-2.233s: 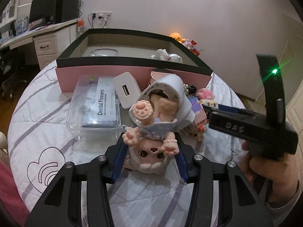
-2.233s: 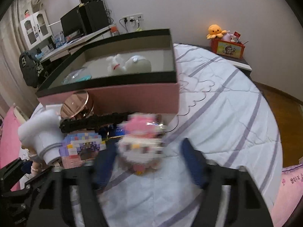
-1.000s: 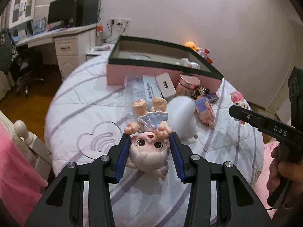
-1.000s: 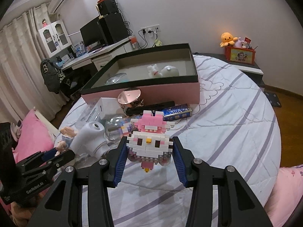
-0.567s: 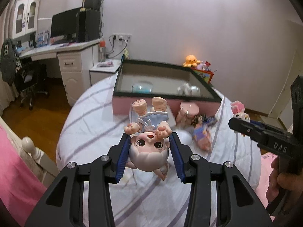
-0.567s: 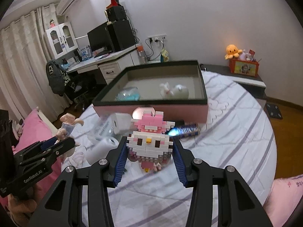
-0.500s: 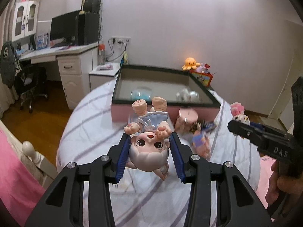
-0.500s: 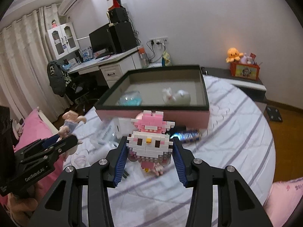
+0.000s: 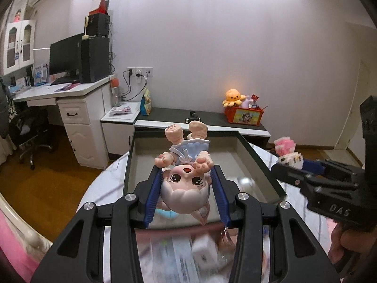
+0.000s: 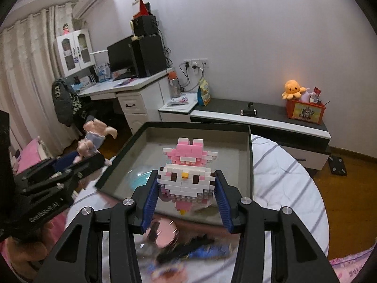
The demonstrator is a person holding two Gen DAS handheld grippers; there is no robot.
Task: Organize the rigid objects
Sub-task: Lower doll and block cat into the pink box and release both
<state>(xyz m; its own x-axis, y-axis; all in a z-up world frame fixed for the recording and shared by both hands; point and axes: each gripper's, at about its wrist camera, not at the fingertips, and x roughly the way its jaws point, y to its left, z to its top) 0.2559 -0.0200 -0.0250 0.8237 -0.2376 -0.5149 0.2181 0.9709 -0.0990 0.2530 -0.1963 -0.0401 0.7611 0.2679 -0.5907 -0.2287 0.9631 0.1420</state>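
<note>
Left tongs point(image 9: 187, 194) clenched on the doll point(image 9: 186, 184) by its head, upside down, hanging over the box point(image 9: 261, 162). Right tongs point(image 10: 187, 194) clamped on the brick bird point(image 10: 187, 179) at its flanks — also above the box. Doll likely light, hard, smooth; head a sound hold. Bird probably brittle — best squeezed gently and set down, not dropped.

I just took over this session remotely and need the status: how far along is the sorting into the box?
Partly done. The box already holds a blue-green item and a whitish one. In hand: the left gripper is shut on the doll figure, the right gripper on the pink block figure, both raised in front of the box, not yet placed. Left: a rose-gold round item and other blurred things below, outside the box.
</note>
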